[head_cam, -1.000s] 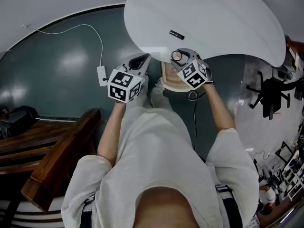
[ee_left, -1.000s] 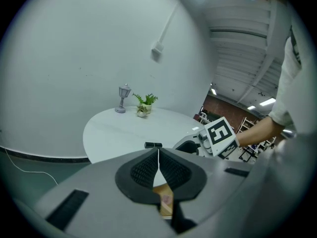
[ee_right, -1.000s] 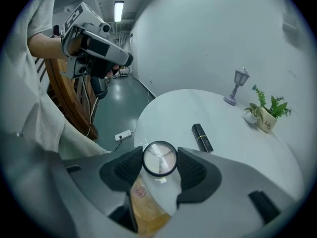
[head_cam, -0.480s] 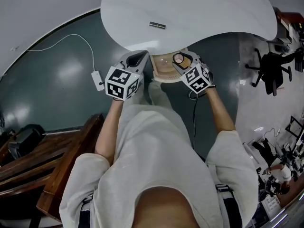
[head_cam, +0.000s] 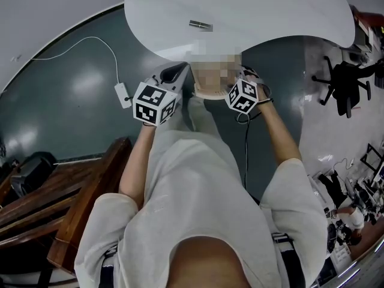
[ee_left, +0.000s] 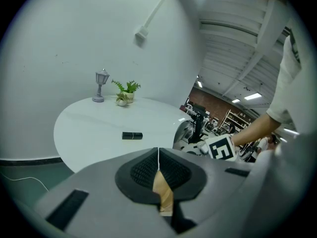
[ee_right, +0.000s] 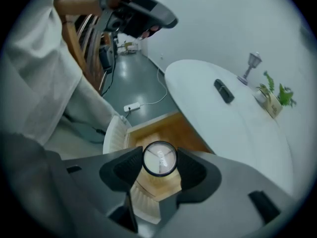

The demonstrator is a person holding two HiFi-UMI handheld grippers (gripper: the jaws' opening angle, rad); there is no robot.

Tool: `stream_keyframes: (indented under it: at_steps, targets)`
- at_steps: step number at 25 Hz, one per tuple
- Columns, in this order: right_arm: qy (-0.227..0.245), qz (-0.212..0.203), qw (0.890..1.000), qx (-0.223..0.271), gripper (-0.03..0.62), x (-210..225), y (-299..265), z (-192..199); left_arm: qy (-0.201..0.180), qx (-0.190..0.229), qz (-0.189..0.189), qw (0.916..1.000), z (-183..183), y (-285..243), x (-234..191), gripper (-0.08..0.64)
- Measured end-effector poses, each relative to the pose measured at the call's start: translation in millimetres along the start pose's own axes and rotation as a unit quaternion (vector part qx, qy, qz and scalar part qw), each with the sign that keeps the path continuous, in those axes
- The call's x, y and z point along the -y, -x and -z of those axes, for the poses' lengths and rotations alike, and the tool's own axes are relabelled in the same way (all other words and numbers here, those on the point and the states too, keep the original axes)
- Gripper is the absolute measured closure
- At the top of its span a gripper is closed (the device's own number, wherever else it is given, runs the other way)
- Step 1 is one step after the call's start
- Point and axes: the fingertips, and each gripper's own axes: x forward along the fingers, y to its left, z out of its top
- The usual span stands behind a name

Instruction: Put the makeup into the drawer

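In the right gripper view my right gripper (ee_right: 159, 168) is shut on a small round makeup jar (ee_right: 159, 158) with a clear lid. It points steeply down over the open drawer (ee_right: 166, 130), whose wooden inside and ribbed white front (ee_right: 115, 135) lie below the jar. A black lipstick (head_cam: 200, 25) lies on the round white table (head_cam: 270, 11); it also shows as the lipstick (ee_left: 132, 135) in the left gripper view. My left gripper (ee_left: 158, 168) is shut with nothing in it, its pads meeting in a thin line. In the head view the left gripper (head_cam: 177, 72) hangs left of the drawer (head_cam: 207, 92), the right gripper (head_cam: 240, 84) at its right side.
A small grey lamp (ee_left: 101, 86) and a potted plant (ee_left: 126, 93) stand at the table's far edge. A white power strip (head_cam: 123, 93) with its cable lies on the green floor. Dark wooden furniture (head_cam: 78, 197) is at lower left, an office chair (head_cam: 345, 95) at right.
My right gripper has tipped further down and sunk toward the drawer with the jar. The left gripper has shifted slightly. The head view has swung, so the table sits differently.
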Motion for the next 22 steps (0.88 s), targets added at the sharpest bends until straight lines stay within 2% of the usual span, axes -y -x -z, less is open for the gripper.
stream_keyframes:
  at_steps: [2, 4, 8, 11, 22]
  targets:
    - [0.075, -0.008, 0.997, -0.035, 0.374, -5.5, -15.1, 8.3, 0.004, -0.002, -0.001, 1.0000, 4.1, -1.2, -2.6, 0.546]
    - [0.138, -0.013, 0.988, -0.065, 0.374, -9.0, -28.7, 16.0, 0.010, -0.003, -0.002, 0.9999, 7.3, -1.8, -5.4, 0.546]
    - [0.201, -0.029, 0.974, -0.101, 0.374, -13.2, -52.7, 27.3, 0.019, -0.007, -0.006, 0.9998, 15.4, -1.1, -13.3, 0.546]
    - [0.213, -0.041, 0.970, -0.110, 0.374, -14.7, -67.6, 29.3, 0.026, -0.009, -0.009, 0.9996, 20.3, 1.7, -19.3, 0.546]
    - [0.208, -0.081, 0.963, -0.152, 0.374, -19.1, -129.8, 48.7, 0.045, -0.012, -0.013, 0.9988, 34.7, 3.7, -35.4, 0.546]
